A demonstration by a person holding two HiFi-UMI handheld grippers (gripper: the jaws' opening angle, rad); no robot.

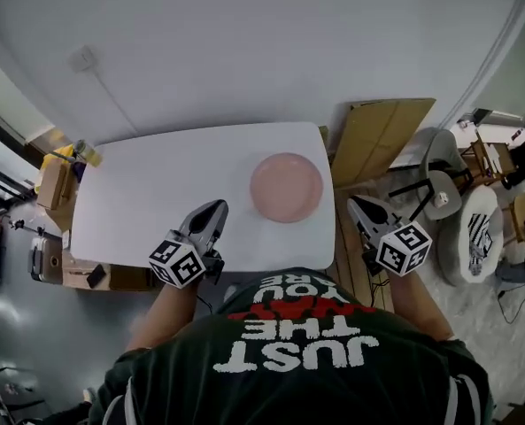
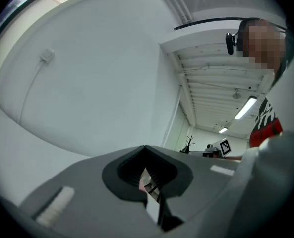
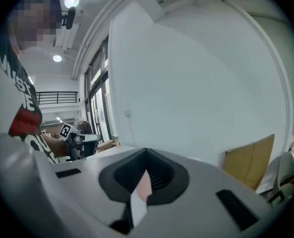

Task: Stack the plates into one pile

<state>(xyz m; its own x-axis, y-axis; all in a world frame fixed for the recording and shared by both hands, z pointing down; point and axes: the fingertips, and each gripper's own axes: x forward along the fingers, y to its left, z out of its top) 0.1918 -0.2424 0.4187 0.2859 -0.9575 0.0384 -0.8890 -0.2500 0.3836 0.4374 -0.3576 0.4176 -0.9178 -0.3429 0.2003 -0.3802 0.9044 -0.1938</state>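
with both grippers empty and drawn in close to your body, the job reads as finished or nearly so. only one pink round shows on the table (image 1: 147, 206).

- plates (image 1: 286, 187): a single pink disc on the right half of the table, at about 1 o'clock from you and near the table's 3 o'clock edge. whether it is one plate or a pile, no view settles. no other plate shows anywhere on the top.
- left gripper (image 1: 218, 207): jaws pressed together, nothing between them. it hangs over the near edge of the table, at 8 o'clock of the plates and apart from them.
- right gripper (image 1: 354, 203): jaws likewise together and empty. it sits off the table's right side, at 4 o'clock of the plates, over the floor near the cardboard (image 1: 382, 131).

risks from here, as judgement:
- the pink disc lies close to the 3 o'clock edge. a nudge from the left gripper sweeping toward 2 o'clock would slide it that way and possibly off.
- the right gripper is outside the table edge. bring it in low and it may strike the edge or catch the rim from the side, tipping whatever is stacked.
- closed jaws cannot take a rim. go in without opening and you only push.
- if you count the pile as done without checking, a plate out of view gets missed.
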